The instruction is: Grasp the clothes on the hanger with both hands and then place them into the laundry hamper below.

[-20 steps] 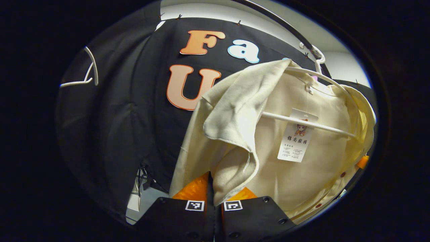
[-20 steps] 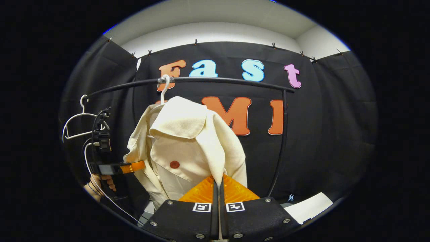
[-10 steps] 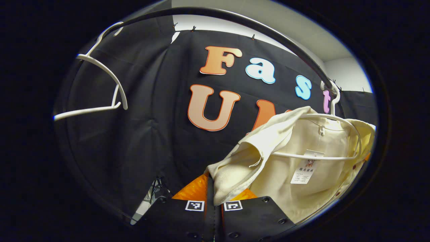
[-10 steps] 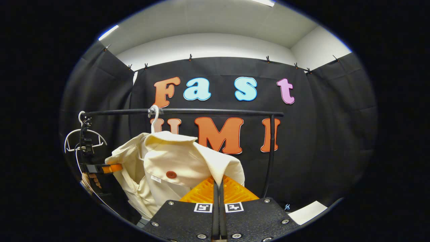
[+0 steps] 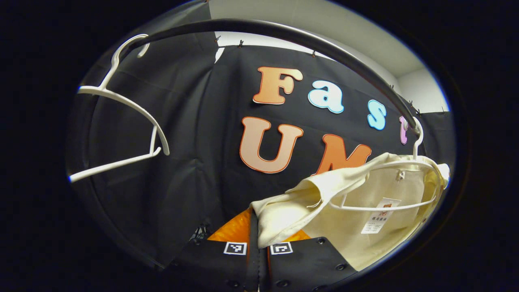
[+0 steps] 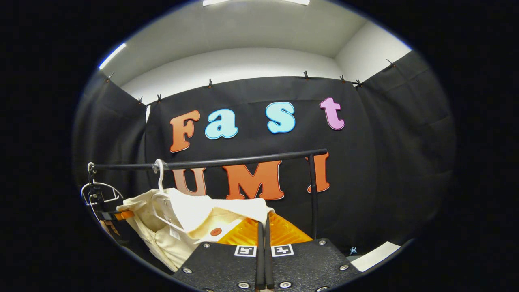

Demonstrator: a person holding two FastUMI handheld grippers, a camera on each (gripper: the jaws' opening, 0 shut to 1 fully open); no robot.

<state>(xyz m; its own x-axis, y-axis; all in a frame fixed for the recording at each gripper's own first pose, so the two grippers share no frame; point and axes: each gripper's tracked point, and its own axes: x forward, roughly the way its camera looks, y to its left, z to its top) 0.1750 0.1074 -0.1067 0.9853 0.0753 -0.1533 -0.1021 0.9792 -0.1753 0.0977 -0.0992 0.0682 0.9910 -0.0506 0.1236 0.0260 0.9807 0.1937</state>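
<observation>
Pinching a fold of the cream jacket (image 5: 365, 211) at the bottom centre of the left gripper view, the left gripper (image 5: 258, 233) is seen with its two fingers clamped together on the cloth. From that fold the jacket is stretched up toward the right of the frame, where it hangs on a white hanger (image 5: 389, 205) whose hook is caught over the black rail (image 5: 284, 34) arching across the top. A paper tag (image 5: 379, 221) is seen inside the garment, behind the hanger's lower bar. A second, bare white hanger (image 5: 121, 134) is hung on the same rail at the upper left of the frame.

In the right gripper view, the right gripper (image 6: 264, 239) is shown at the bottom centre with its fingers closed on an edge of the jacket (image 6: 182, 227), which is spread across the lower left of the frame with a dark red button (image 6: 215, 231) facing the camera. The garment is held on its hanger (image 6: 160, 182), hooked to the rail (image 6: 227, 160) at centre left. At the far left edge the other gripper (image 6: 115, 215) is seen touching the jacket's far side. A pale sheet (image 6: 375, 255) lies at the lower right.
</observation>
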